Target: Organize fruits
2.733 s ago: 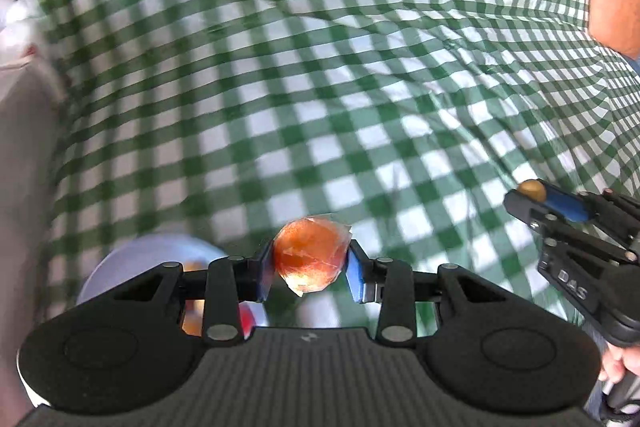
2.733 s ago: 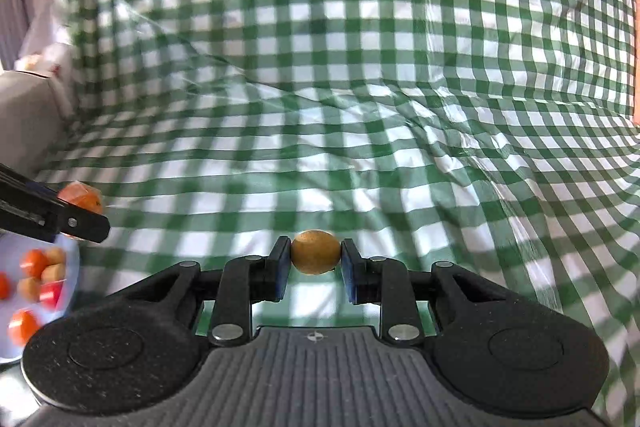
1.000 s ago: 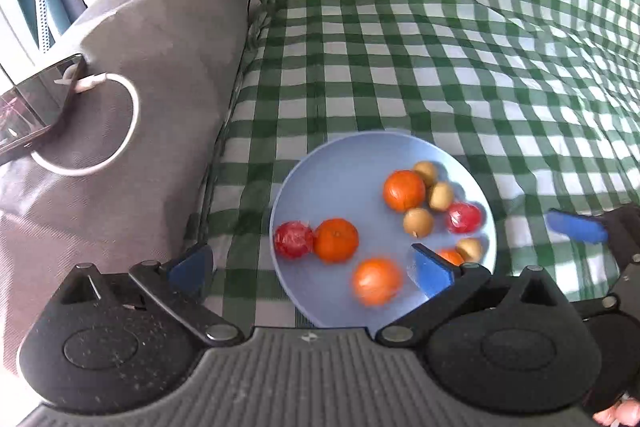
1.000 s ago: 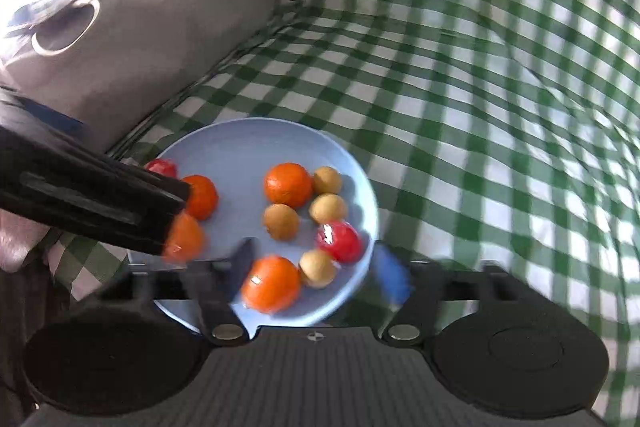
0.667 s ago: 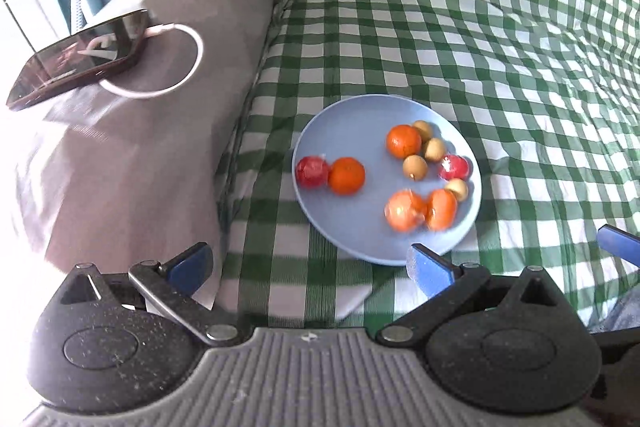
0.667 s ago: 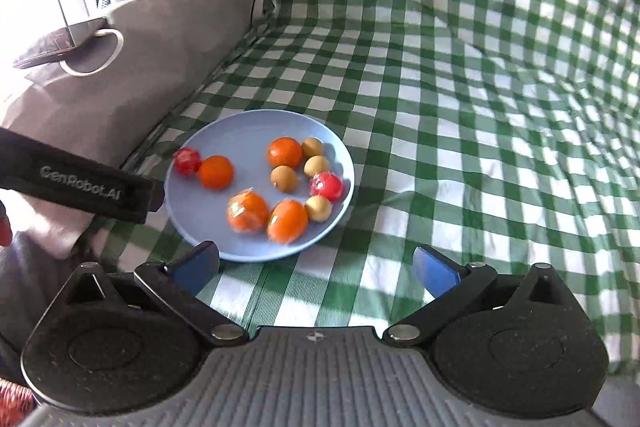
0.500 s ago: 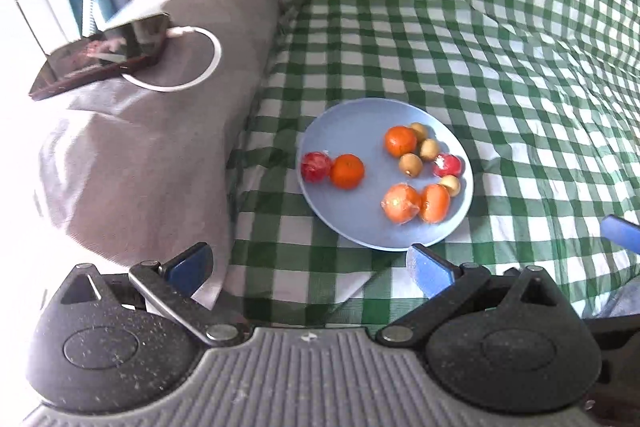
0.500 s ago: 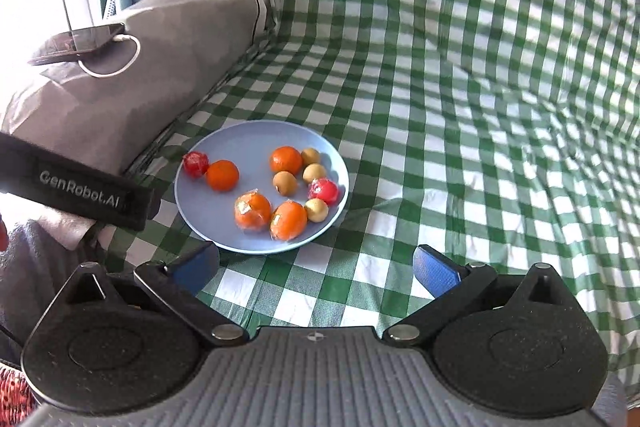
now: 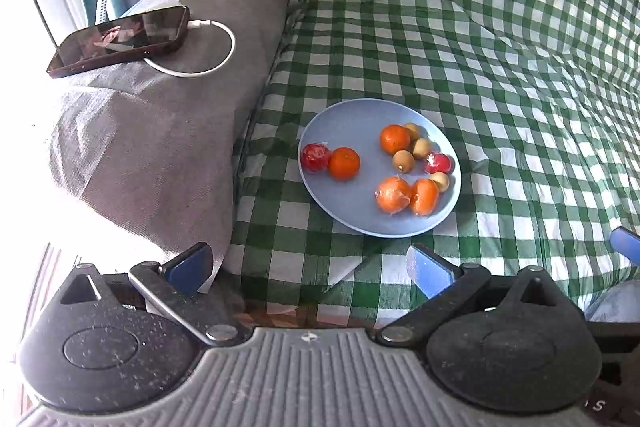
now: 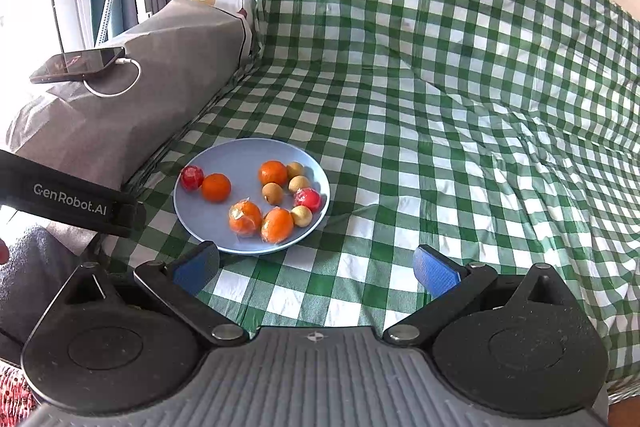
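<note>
Ahead of both spread, empty tongs, left tongs (image 9: 308,269) and right tongs (image 10: 316,267), fruits fill the plate (image 10: 200,211); I scan for strays.

Glossy checked plastic tablecloth (image 10: 440,107), smooth matt plate (image 10: 224,163), glossy film-wrapped oranges (image 10: 245,218), grey woven cover (image 9: 160,131)

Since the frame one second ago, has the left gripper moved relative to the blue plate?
Yes. The left gripper has backed away: the blue plate now lies clear ahead of its open fingertips.
</note>
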A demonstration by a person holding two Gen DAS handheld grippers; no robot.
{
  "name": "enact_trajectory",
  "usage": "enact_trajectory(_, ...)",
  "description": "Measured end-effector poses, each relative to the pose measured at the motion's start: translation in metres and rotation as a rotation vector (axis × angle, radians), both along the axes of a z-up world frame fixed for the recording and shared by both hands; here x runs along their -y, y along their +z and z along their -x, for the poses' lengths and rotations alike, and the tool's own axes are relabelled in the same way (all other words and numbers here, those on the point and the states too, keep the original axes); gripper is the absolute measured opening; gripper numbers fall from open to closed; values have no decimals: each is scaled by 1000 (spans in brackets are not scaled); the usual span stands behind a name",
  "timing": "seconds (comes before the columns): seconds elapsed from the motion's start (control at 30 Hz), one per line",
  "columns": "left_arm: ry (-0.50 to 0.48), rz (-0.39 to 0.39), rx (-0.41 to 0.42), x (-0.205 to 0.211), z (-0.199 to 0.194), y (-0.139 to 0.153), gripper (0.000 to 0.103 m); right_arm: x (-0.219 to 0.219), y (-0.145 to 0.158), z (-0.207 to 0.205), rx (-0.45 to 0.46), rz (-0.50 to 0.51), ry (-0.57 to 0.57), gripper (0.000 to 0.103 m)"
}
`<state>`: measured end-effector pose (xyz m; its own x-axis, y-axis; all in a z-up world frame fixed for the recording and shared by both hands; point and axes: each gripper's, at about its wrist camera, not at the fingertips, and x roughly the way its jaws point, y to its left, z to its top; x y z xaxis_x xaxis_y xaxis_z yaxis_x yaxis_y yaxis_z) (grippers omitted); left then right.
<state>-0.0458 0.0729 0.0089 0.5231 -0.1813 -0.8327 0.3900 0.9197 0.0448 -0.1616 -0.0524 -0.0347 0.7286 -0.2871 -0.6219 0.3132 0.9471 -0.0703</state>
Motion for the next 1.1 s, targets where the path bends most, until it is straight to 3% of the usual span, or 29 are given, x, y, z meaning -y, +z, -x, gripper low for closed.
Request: enact_trajectory(1.1, -25, -54, 11, 3, 4, -3, 103, -6, -1, 4, -8, 2, 20, 102)
